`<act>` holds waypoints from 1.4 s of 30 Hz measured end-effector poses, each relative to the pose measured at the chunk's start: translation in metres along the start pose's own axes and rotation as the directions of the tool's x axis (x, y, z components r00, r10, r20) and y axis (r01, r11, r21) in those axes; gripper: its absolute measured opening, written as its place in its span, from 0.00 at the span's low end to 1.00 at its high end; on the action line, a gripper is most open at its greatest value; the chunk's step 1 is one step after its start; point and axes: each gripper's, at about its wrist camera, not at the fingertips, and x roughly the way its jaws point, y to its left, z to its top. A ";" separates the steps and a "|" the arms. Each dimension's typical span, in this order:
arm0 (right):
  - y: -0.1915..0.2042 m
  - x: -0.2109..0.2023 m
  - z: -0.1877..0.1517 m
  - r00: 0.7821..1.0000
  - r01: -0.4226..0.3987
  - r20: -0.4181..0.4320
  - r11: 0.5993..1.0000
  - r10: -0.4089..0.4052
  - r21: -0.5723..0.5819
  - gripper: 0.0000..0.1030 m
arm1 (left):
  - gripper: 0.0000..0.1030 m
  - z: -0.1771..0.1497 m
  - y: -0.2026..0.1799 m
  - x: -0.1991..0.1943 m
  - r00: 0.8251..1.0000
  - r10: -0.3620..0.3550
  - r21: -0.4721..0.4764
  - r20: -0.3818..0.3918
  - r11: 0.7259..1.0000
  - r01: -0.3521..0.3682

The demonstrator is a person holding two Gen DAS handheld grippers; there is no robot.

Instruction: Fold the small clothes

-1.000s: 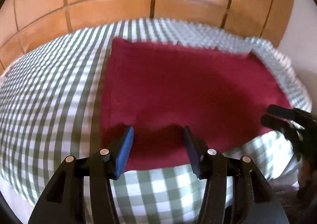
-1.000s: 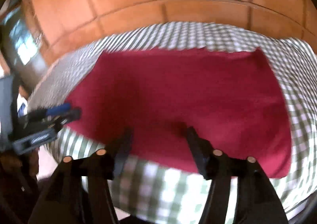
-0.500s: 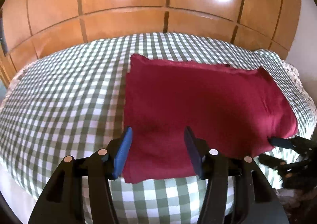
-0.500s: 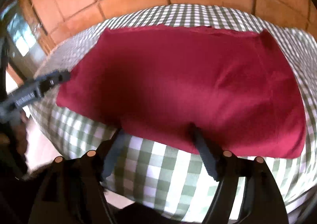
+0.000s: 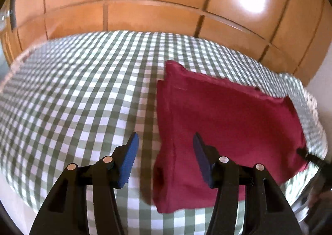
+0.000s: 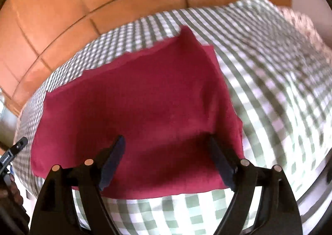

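A dark red garment (image 5: 228,127) (image 6: 141,110) lies flat on a green and white checked cloth (image 5: 78,97) (image 6: 280,81). My left gripper (image 5: 165,141) hovers open over the garment's left edge, with nothing pressed between its blue pads. My right gripper (image 6: 166,143) hangs over the garment's near right part, close to its front hem; its jaws are opening and hold nothing. The right gripper's tip (image 5: 307,155) shows at the garment's right corner in the left wrist view. The left gripper (image 6: 14,151) shows at the far left of the right wrist view.
The checked cloth covers a rounded surface that drops off at the near edge (image 6: 186,210). Behind it runs an orange tiled floor (image 5: 157,12) (image 6: 62,12). A pale wall (image 5: 323,81) stands at the right.
The left gripper has shifted left, from over the garment's middle to its left edge. The right gripper has shifted right toward the right edge, rolled, and its jaws have widened.
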 end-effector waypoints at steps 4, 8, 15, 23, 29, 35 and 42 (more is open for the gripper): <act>0.003 0.004 -0.004 1.000 0.009 0.001 1.000 -0.009 -0.021 0.82 | 0.39 0.021 0.013 0.018 0.998 -0.055 -0.065 -0.034 0.997 0.053; 0.007 0.007 -0.008 1.000 0.021 0.005 0.999 -0.021 -0.045 0.84 | 0.39 0.041 0.016 0.035 0.996 -0.076 -0.089 -0.042 0.993 0.072; 0.008 0.011 -0.007 1.000 0.025 0.005 0.998 -0.025 -0.051 0.86 | 0.39 0.058 0.021 0.071 0.984 -0.129 -0.161 -0.127 0.981 0.108; 0.013 0.016 -0.009 0.999 0.048 0.012 0.996 -0.047 -0.080 0.89 | 0.01 0.055 -0.001 0.091 0.994 -0.019 -0.023 -0.108 1.000 0.017; 0.015 0.019 -0.010 0.998 0.058 0.017 0.993 -0.057 -0.098 0.90 | 0.00 0.044 0.008 0.113 0.984 0.117 -0.015 -0.134 0.993 -0.121; 0.016 0.019 -0.011 0.998 0.058 0.021 0.993 -0.056 -0.101 0.91 | 0.04 0.039 0.011 0.088 0.982 0.165 -0.050 -0.093 0.984 -0.170; 0.017 0.018 -0.011 0.998 0.059 0.023 0.992 -0.057 -0.108 0.91 | 0.47 0.025 -0.021 0.030 0.989 0.129 -0.026 0.079 0.992 -0.127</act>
